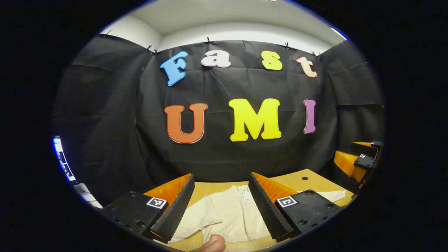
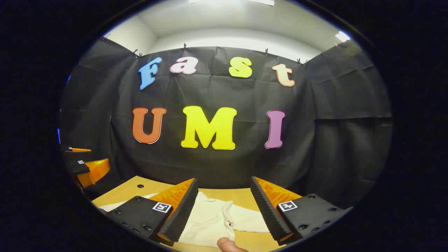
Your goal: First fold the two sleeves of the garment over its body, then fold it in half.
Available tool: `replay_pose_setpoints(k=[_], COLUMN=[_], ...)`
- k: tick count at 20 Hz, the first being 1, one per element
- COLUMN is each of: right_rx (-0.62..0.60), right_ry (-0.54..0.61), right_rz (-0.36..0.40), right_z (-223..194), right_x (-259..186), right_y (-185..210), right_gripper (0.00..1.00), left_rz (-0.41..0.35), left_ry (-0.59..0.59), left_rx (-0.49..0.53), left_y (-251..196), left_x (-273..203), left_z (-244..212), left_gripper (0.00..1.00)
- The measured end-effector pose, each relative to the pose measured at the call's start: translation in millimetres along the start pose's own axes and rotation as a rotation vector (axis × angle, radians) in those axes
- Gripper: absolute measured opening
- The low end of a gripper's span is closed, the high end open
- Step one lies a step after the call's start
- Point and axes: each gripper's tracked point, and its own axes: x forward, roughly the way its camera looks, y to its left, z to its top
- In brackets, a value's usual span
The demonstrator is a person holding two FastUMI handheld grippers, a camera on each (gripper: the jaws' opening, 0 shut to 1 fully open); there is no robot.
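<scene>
The left tongs [image 1: 221, 206] had two wedge-shaped fingers [image 1: 176, 211] with ribbed, sawtooth inner faces. Each finger sat on a flat block studded with round screws, and each block carried a small square black-and-white marker. The right tongs [image 2: 224, 211] had the same build: ribbed wedge fingers [image 2: 182, 213], screwed blocks, one square marker apiece. A bare fingertip [image 1: 211, 244] showed at the bottom edge of the left gripper view.
</scene>
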Motion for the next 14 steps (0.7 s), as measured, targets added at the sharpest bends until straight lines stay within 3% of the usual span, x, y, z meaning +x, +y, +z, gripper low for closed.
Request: replay_pose_setpoints(k=[14], right_rx=[-0.032], right_ry=[-0.032], right_rz=[0.072], right_z=[6.6], right_x=[17.5], right_y=[-6.1], right_gripper=[0.94], left_rz=[0.000], left_ry=[-0.025], left_rx=[-0.022], left_y=[-32.2], left_x=[16.6], left_z=[5.2], left_gripper=[0.99])
